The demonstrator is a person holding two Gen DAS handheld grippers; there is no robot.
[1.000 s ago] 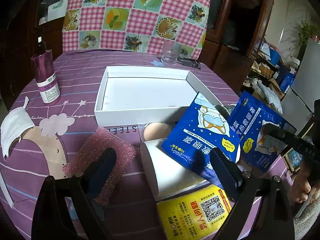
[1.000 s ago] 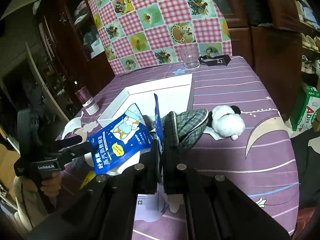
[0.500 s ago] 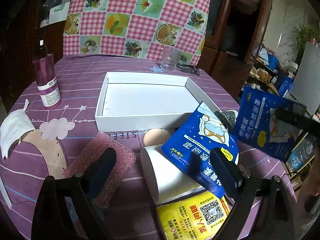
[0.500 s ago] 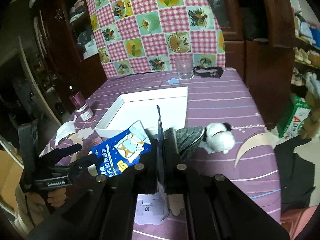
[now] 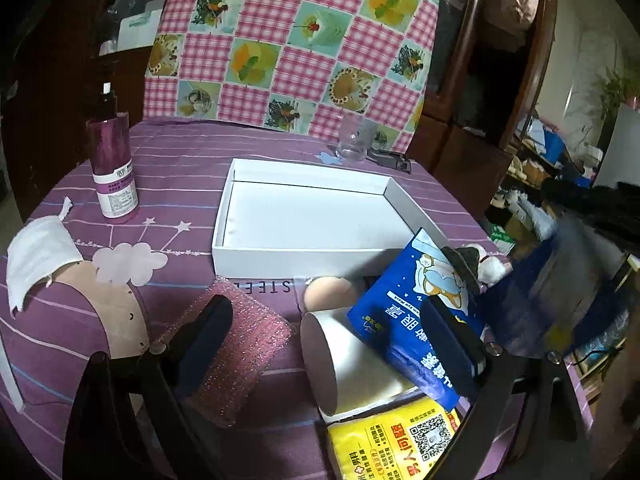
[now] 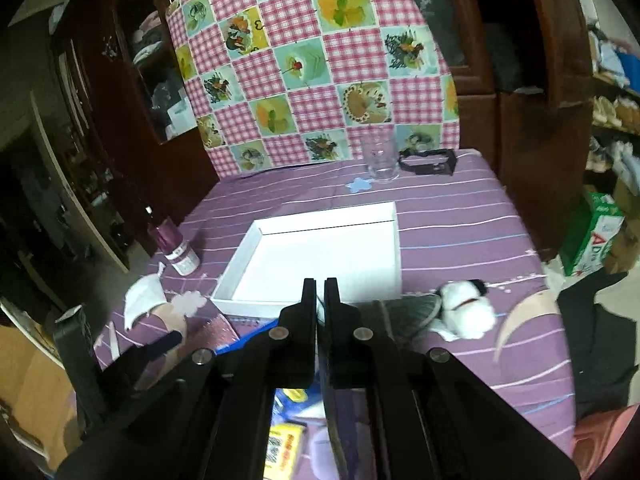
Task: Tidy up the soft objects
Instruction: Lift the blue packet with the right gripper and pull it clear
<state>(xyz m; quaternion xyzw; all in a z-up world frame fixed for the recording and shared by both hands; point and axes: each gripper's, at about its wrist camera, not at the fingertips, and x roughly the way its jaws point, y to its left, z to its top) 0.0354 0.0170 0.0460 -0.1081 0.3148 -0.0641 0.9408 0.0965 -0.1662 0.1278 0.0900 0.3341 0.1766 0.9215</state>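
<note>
Right hand-held gripper [image 6: 319, 300] is clamped on a blue packet; left hand-held gripper [image 5: 328, 328] gapes empty. White box [image 5: 304, 258] holds nothing, and everything soft sits at its 6 o'clock on the counter [image 5: 180, 168].

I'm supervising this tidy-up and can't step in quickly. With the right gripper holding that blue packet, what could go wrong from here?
1. The right gripper is shut on a thin held blue packet. It could slip or swing before reaching the white box.
2. The other blue packet leans loosely on the white roll, so a brush from the held one might knock it off.
3. An overshoot past the box could hit the glass.
</note>
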